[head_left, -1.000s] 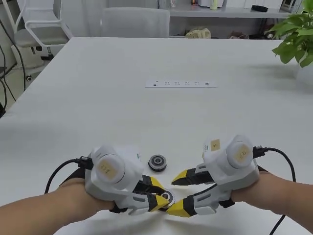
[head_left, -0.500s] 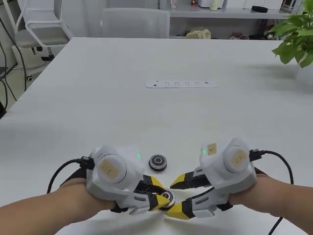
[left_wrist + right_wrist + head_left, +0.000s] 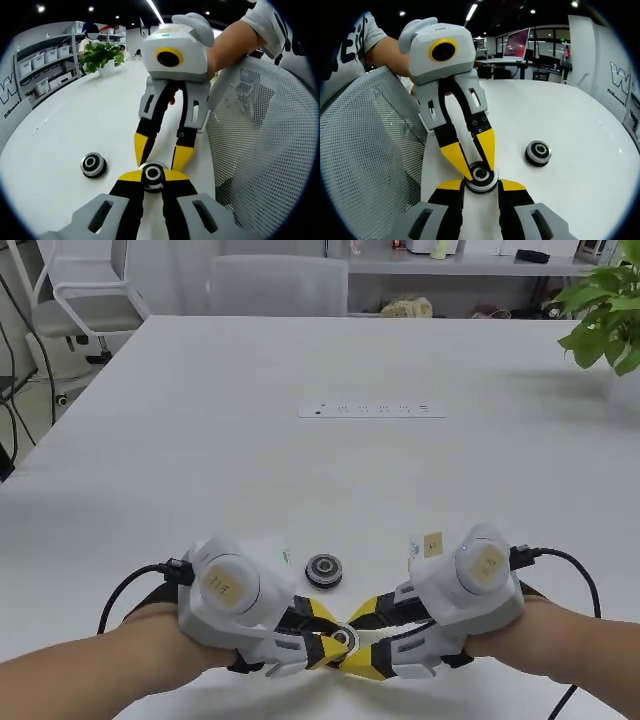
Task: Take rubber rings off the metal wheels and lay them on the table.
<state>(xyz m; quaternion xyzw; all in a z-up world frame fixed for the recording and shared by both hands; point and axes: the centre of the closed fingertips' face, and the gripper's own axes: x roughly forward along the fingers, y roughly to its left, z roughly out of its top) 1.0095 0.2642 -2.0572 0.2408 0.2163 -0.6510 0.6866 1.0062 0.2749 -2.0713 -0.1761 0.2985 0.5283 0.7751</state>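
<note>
A small metal wheel point(image 3: 341, 640) with a black rubber ring is held just above the white table point(image 3: 300, 470), near its front edge. My left gripper point(image 3: 325, 645) is shut on the wheel point(image 3: 152, 175) from the left. From the right, my right gripper point(image 3: 358, 640) has its yellow jaws closed against the wheel's point(image 3: 481, 175) rim. In the left gripper view the right gripper point(image 3: 162, 152) reaches in from above. In the right gripper view the left gripper point(image 3: 475, 157) does the same. A second wheel point(image 3: 323, 568) with its ring on lies flat on the table just beyond point(image 3: 93, 165) point(image 3: 538, 152).
A white power strip point(image 3: 370, 410) lies mid-table. A potted plant point(image 3: 605, 320) stands at the far right and chairs point(image 3: 275, 285) beyond the far edge. A mesh chair back point(image 3: 260, 140) point(image 3: 370, 150) is close behind the hands.
The right gripper's jaws, wide open a second ago, have closed in on the wheel held by the left gripper. The left gripper and the second wheel have stayed put.
</note>
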